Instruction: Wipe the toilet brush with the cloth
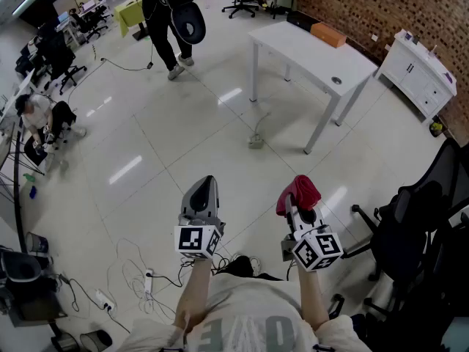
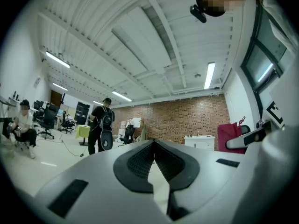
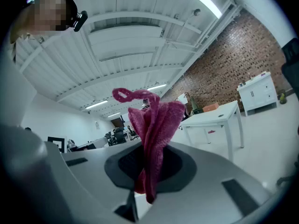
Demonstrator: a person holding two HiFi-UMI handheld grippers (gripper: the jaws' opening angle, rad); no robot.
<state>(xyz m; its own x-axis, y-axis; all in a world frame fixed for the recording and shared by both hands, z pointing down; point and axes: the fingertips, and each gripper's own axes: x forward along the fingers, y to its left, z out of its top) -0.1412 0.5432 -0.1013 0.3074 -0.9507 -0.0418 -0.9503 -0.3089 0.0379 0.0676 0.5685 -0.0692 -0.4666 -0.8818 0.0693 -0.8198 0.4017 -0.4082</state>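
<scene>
A magenta cloth (image 1: 299,192) sticks up from my right gripper (image 1: 297,202), whose jaws are shut on it. In the right gripper view the cloth (image 3: 154,134) stands bunched between the dark pads and hangs down a little below them. My left gripper (image 1: 203,193) is held level beside it, to the left, with its jaws shut and nothing between them; in the left gripper view the left gripper (image 2: 154,147) shows its two black pads meeting. The cloth (image 2: 230,135) shows at the right of that view. No toilet brush is in any view.
A white table (image 1: 311,53) with an orange box (image 1: 327,34) stands ahead on the shiny floor. A white cabinet (image 1: 416,72) is against the brick wall. A black office chair (image 1: 418,222) is close on my right. A person (image 1: 165,20) walks at the back; cables (image 1: 146,273) lie by my feet.
</scene>
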